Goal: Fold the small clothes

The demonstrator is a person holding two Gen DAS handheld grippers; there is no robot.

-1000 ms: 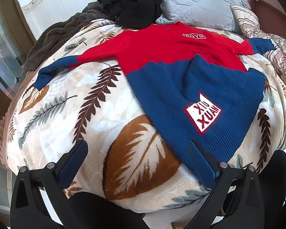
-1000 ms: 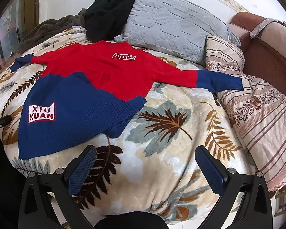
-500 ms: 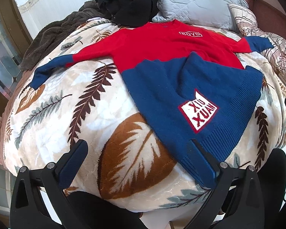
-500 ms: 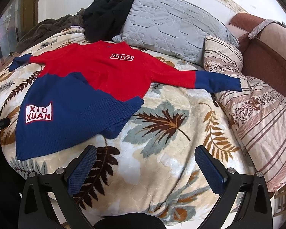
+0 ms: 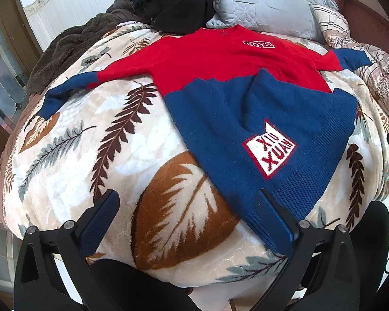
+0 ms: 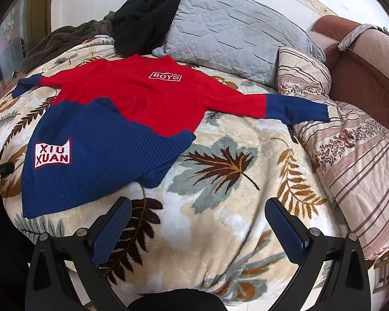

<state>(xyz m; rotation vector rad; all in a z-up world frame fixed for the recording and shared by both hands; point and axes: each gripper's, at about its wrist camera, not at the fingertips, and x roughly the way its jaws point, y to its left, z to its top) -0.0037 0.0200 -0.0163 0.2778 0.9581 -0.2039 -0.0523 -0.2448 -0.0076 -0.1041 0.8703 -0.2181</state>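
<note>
Left wrist view shows one sweater (image 5: 220, 77) lying on a bed under a leaf-patterned blanket (image 5: 96, 155). The sweater is red on top and blue below, and both of its sleeves are spread out, one to the left and one to the right, each with a blue end. It has two white patches: one says BOYS (image 6: 165, 76) on the red chest, the other says XIU XUAN (image 5: 270, 150) on the blue part near the hem. The right side of the blue hem is folded up and wrinkled, as the right wrist view shows.

The left gripper (image 5: 188, 213) is wide open and holds nothing. Its left finger is over the bare blanket and its right finger is just at the near corner of the blue hem; I cannot tell if it touches the cloth. The right gripper (image 6: 198, 223) is also wide open and empty, above the blanket, near the sweater but to the right of the hem.

At the far side of the bed there is one grey quilted pillow (image 6: 236, 36), one pile of black clothes (image 6: 145, 18) and one brown fuzzy blanket (image 5: 72, 44) at the far left. On the right lie one striped pillow (image 6: 302, 70) and one striped quilt with flowers (image 6: 358, 160). A brown sofa (image 6: 363, 59) stands behind them.
</note>
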